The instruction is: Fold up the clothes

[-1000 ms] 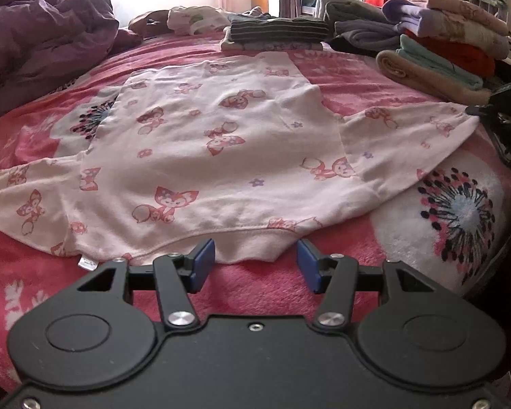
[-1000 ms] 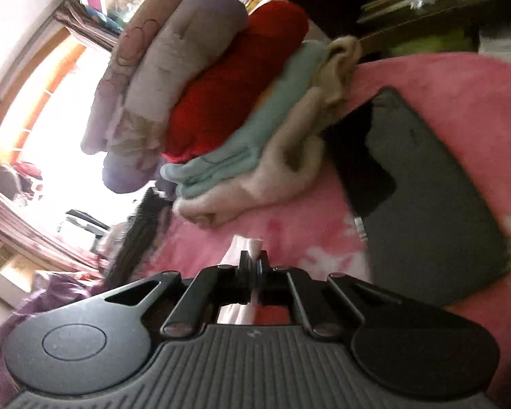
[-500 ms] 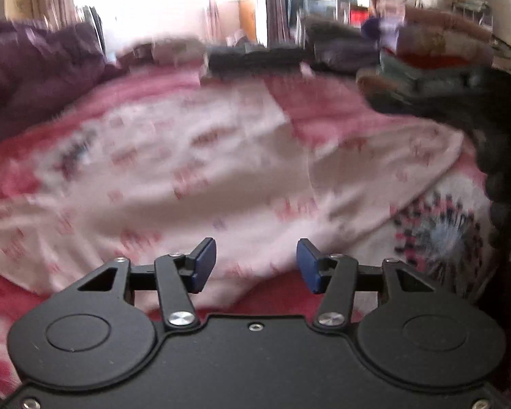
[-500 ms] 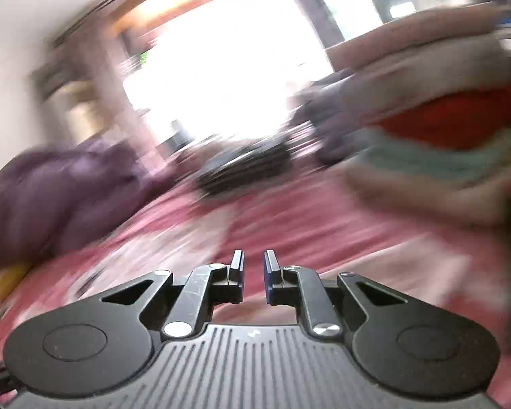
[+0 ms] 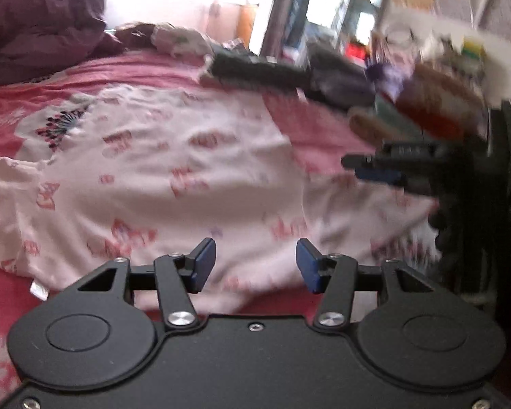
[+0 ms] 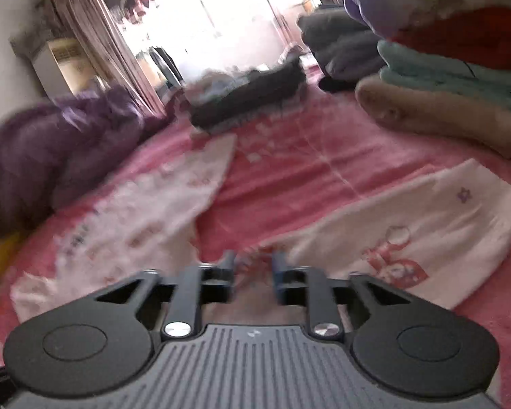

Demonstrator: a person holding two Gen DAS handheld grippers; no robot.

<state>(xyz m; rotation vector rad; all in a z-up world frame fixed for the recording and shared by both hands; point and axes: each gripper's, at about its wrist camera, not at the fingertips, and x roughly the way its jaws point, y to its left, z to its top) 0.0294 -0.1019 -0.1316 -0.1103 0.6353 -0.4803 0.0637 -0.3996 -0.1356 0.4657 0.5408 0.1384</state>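
Observation:
A pale pink top with a fox print (image 5: pixel 194 177) lies spread flat on the red bed blanket (image 5: pixel 3 293). My left gripper (image 5: pixel 255 262) hovers over its near hem, open, with nothing between its blue pads. In the right wrist view the top's body (image 6: pixel 153 211) is at the left and one sleeve (image 6: pixel 408 231) at the right. My right gripper (image 6: pixel 254 266) hangs low over the cloth between them. Its jaws are opening and nothing is pinched in them. The right gripper (image 5: pixel 374 167) also shows at the right of the left wrist view, above the sleeve.
A stack of folded clothes (image 6: pixel 443 78) rises at the right side of the bed. A dark folded pile (image 6: pixel 248 102) lies at the far end. A purple duvet (image 6: pixel 51 153) is heaped at the left. Bright windows and curtains stand behind.
My right gripper was shut on the sleeve's end; it has let go, rolled upright and swung over the top, jaws parting. The left gripper stayed open and tilted a little.

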